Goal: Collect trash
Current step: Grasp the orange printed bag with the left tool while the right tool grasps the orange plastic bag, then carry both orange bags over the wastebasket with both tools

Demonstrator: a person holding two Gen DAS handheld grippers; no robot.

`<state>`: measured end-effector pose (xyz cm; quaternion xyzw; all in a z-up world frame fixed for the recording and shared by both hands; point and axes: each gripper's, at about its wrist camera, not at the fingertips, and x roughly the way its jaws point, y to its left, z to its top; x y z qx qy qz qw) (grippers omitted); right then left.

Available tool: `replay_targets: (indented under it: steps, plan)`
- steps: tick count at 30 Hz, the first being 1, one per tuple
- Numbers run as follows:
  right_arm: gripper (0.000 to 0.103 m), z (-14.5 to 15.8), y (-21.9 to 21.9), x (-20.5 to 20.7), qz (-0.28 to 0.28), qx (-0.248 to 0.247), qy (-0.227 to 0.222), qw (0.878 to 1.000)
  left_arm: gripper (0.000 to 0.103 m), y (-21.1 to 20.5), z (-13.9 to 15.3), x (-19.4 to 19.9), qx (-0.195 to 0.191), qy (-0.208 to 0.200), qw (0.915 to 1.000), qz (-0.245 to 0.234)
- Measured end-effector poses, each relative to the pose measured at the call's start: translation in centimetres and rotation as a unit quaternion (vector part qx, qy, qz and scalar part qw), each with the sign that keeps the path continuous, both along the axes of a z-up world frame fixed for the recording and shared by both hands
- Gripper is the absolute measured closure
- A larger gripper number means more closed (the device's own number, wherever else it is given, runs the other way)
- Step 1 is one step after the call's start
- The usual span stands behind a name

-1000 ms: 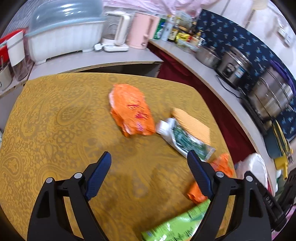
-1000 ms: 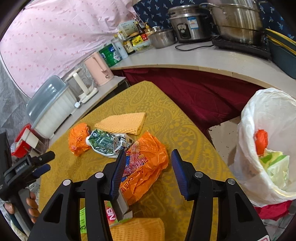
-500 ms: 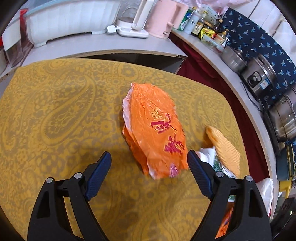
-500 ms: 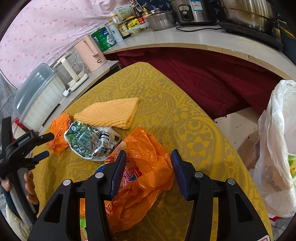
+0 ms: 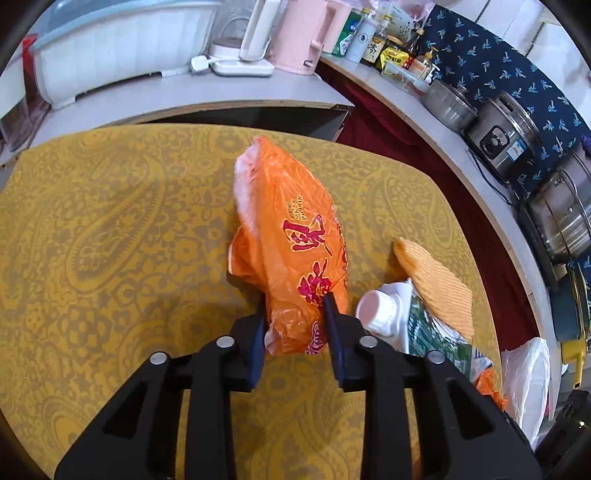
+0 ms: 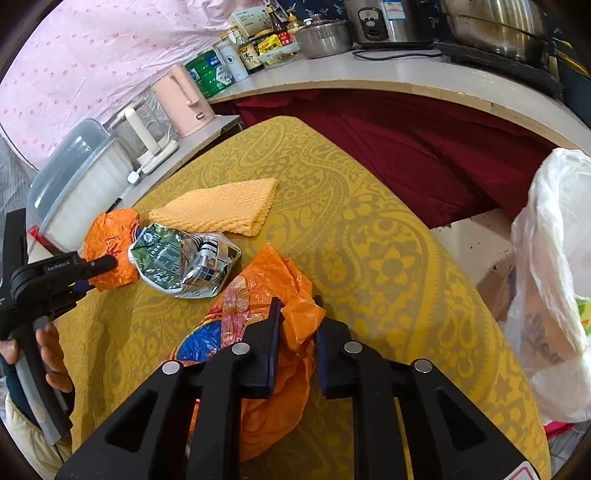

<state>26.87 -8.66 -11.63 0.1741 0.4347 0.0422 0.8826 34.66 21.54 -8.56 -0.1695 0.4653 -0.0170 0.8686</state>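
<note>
Two crumpled orange plastic bags lie on the yellow paisley table [image 5: 110, 240]. In the left wrist view, the orange bag with red characters [image 5: 295, 236] has its near end pinched by my left gripper [image 5: 294, 314], whose jaws are closing with the pads pressing the plastic. That gripper [image 6: 92, 275] and the hand [image 6: 51, 354] holding it also show at the left of the right wrist view. My right gripper [image 6: 297, 317] is closing on a fold of the other orange bag with a colourful print [image 6: 280, 280]. A white-lined trash bin [image 6: 554, 277] stands beside the table's right edge.
A flattened green carton with a white cap [image 5: 399, 321] [image 6: 177, 258] and a folded yellow cloth [image 5: 436, 288] [image 6: 221, 206] lie between the two bags. The counter behind carries a pink kettle [image 5: 303, 33], bottles, a rice cooker [image 5: 513, 140] and steel pots. A dark red curtain hangs below it.
Both grippers came down onto their orange bags. Each pair of jaws went from wide apart to pinching the plastic.
</note>
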Motion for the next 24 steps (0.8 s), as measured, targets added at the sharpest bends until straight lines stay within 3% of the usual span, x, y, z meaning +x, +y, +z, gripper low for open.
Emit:
replay_targets:
  steps: [13,19,24]
  plan:
    - [0.091,8.8,-4.1,-4.4,-0.046,0.002,-0.103,0.994,0.079,-2.1,8.8,-6.0,-0.005,-0.085,0.9963,-0.013]
    - [0.091,12.2,-7.1,-7.5,-0.074,0.007,-0.14,0.987,0.079,-6.8,12.8,-9.1,-0.011,-0.121,0.9905,-0.065]
    - [0.091,13.8,-10.0,-10.1,-0.1,0.01,-0.16,0.982,0.079,-11.5,14.3,-11.4,-0.014,-0.133,0.9843,-0.114]
